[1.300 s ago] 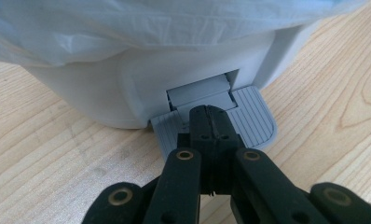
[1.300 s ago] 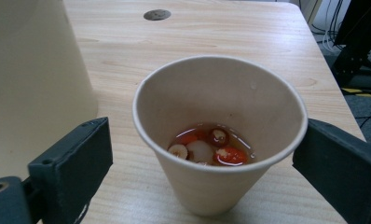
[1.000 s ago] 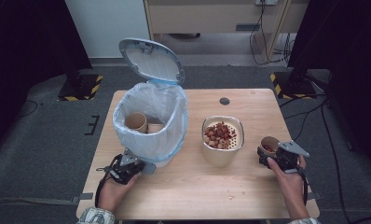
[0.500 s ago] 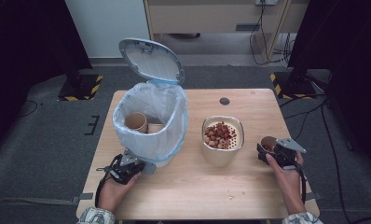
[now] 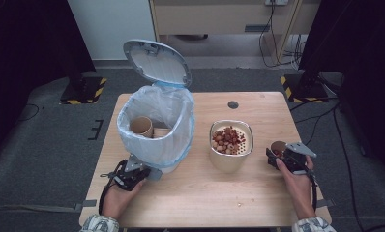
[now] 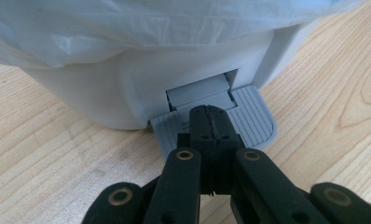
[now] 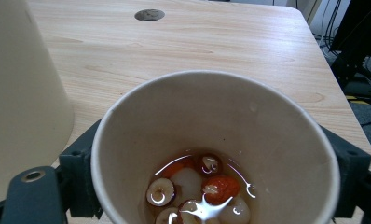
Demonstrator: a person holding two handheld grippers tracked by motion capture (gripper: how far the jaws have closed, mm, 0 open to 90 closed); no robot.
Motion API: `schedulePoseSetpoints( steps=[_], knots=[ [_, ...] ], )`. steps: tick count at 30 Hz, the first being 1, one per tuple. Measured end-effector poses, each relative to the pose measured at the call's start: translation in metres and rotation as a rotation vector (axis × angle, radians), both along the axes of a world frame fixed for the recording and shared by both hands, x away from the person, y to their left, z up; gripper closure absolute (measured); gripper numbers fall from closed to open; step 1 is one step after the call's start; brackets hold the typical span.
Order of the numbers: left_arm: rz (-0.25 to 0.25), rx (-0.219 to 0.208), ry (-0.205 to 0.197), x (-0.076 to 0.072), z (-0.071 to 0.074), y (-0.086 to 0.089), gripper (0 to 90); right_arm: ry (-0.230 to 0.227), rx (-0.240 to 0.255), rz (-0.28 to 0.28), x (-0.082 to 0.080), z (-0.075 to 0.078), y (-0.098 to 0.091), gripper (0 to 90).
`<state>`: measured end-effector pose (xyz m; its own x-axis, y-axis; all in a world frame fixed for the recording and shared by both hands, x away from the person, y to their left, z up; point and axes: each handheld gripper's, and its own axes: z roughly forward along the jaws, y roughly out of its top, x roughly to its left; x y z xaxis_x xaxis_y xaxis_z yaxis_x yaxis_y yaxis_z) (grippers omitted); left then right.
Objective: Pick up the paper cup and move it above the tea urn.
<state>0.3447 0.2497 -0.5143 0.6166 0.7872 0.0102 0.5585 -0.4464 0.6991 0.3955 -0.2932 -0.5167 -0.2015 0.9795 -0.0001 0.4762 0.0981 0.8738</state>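
Observation:
A small pedal bin lined with a pale plastic bag stands on the left of the wooden table, its lid raised. Inside lie used paper cups. My left gripper is shut, and in the left gripper view its tip rests on the grey foot pedal. My right gripper is shut on a paper cup at the table's right. The cup holds a little liquid with red and white fruit pieces. Black fingers clasp its sides.
A cream bowl with a strainer insert full of red and pale fruit stands mid-table, just left of the held cup; its wall looms in the right gripper view. A round cable hole sits near the far edge. A crumb lies near the front.

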Motion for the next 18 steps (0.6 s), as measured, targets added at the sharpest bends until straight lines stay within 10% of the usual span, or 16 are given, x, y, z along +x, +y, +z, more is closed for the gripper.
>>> schedulePoseSetpoints(
  steps=[18],
  knots=[
    [-0.002, 0.004, -0.001, 0.0000, 0.0001, -0.0003, 89.9, -0.009, 0.013, 0.046, 0.0026, -0.0026, -0.0056, 24.5]
  ],
)
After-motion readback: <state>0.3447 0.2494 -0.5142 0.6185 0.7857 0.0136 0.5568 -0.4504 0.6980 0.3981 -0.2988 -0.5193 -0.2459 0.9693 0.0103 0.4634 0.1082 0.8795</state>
